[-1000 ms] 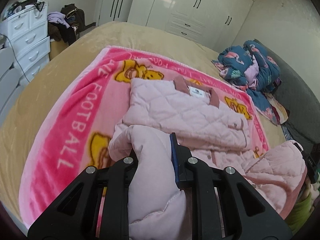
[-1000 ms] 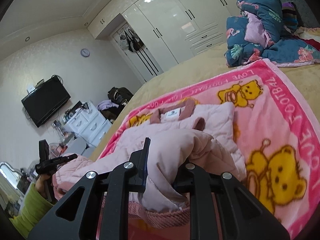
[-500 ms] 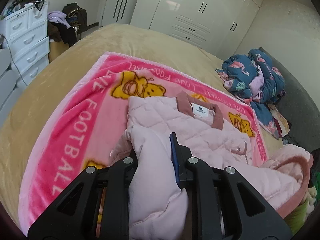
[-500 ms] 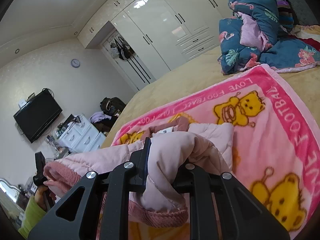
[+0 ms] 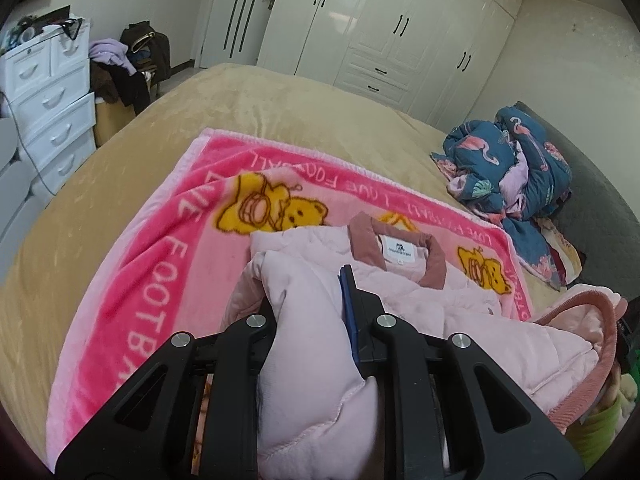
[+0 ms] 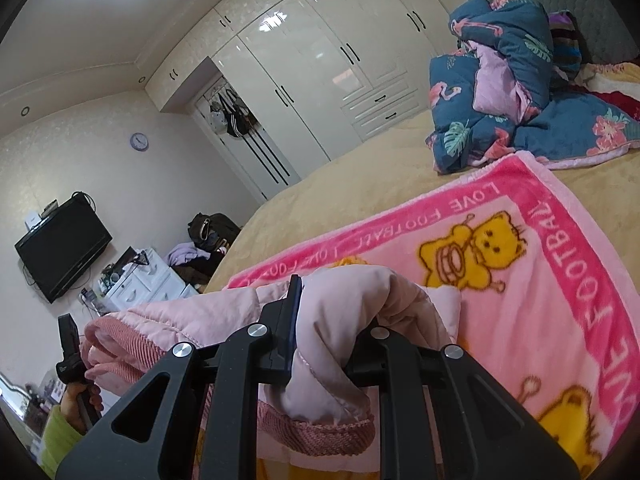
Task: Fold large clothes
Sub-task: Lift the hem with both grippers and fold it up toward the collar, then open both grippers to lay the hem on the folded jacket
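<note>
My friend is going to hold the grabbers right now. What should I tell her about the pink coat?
Left gripper: shut on a bunch of the pink quilted jacket near its bottom end.
Right gripper: shut on the jacket's other bottom corner, by the ribbed hem.
Both lift the lower half above the pink bear blanket on the bed.
The collar end lies flat on the blanket, label up.
Done: bottom picked up and raised toward the collar.
Left: probably lay the bottom edge over the collar end, let go, smooth it.
</note>
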`<state>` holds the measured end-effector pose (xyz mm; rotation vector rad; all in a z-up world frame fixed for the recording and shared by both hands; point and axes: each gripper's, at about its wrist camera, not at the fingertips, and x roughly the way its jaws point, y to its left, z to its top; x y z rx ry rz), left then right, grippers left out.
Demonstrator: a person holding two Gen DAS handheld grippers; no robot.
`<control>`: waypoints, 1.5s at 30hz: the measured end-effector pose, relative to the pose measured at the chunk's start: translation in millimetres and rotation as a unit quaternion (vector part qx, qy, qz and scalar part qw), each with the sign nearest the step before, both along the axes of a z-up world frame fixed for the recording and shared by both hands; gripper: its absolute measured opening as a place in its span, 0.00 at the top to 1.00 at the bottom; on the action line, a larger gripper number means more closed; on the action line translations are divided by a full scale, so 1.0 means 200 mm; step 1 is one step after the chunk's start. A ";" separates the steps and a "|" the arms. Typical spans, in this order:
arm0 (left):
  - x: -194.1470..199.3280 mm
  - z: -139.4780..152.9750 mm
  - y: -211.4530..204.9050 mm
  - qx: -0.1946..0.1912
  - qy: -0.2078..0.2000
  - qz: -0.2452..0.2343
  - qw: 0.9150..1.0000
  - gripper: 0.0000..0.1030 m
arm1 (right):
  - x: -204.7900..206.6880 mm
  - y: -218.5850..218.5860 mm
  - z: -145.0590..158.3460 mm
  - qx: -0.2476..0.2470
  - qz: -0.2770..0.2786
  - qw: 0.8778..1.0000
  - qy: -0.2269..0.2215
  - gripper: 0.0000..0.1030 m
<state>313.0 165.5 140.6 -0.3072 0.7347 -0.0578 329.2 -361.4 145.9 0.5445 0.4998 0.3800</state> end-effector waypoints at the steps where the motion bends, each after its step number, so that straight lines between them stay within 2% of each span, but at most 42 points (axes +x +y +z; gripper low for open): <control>1: 0.00 0.01 0.00 -0.001 -0.001 0.000 1.000 0.88 | 0.01 0.00 0.01 0.001 -0.001 1.000 -0.002 0.85; 7: 0.02 -0.01 0.01 -0.007 0.001 0.005 1.000 0.88 | 0.04 0.02 -0.03 -0.007 -0.005 1.000 0.004 0.85; 12: 0.04 -0.11 0.04 -0.019 0.011 0.014 1.000 0.86 | 0.09 0.03 -0.11 -0.012 -0.010 0.999 0.030 0.85; 16: 0.06 -0.19 0.04 -0.028 -0.001 0.016 0.999 0.83 | 0.16 0.04 -0.20 -0.015 -0.022 0.998 0.054 0.85; 20: 0.08 -0.29 0.02 -0.014 -0.009 0.019 1.000 0.79 | 0.25 0.06 -0.31 -0.022 -0.033 0.996 0.083 0.84; 23: 0.08 -0.34 0.03 -0.024 -0.019 0.023 0.999 0.67 | 0.32 0.08 -0.39 -0.024 -0.041 0.993 0.106 0.83; 26: 0.07 -0.34 0.06 -0.061 -0.037 0.021 0.997 0.40 | 0.39 0.10 -0.46 -0.036 -0.050 0.991 0.122 0.82; 27: 0.06 -0.32 0.07 -0.073 -0.048 0.020 0.996 0.26 | 0.42 0.12 -0.48 -0.039 -0.054 0.989 0.129 0.82; 28: 0.05 -0.31 0.07 -0.074 -0.056 0.022 0.995 0.21 | 0.44 0.12 -0.49 -0.040 -0.056 0.989 0.134 0.81; 30: 0.02 -0.23 0.07 -0.045 -0.079 0.042 0.995 0.13 | 0.48 0.13 -0.54 -0.044 -0.062 0.986 0.147 0.80; 34: -0.03 -0.15 0.08 -0.022 -0.109 0.051 0.992 0.10 | 0.55 0.12 -0.61 -0.022 -0.073 0.982 0.174 0.77; 36: -0.02 -0.15 0.09 -0.003 -0.108 0.062 0.992 0.09 | 0.57 0.11 -0.63 -0.005 -0.072 0.981 0.182 0.73; 39: 0.00 -0.22 0.11 0.011 -0.091 0.070 0.993 0.09 | 0.58 0.07 -0.63 0.042 -0.061 0.980 0.186 0.56; 41: 0.02 -0.28 0.13 0.013 -0.080 0.070 0.994 0.09 | 0.56 0.04 -0.61 0.084 -0.053 0.979 0.179 0.20; 42: 0.03 -0.31 0.14 0.012 -0.073 0.068 0.995 0.09 | 0.54 0.03 -0.58 0.093 -0.059 0.979 0.174 0.13; 43: 0.04 -0.34 0.14 0.012 -0.064 0.066 0.996 0.09 | 0.53 0.02 -0.55 0.090 -0.067 0.979 0.170 0.08; 45: 0.06 -0.39 0.15 0.013 -0.050 0.062 0.997 0.09 | 0.48 -0.02 -0.48 0.088 -0.071 0.982 0.150 0.08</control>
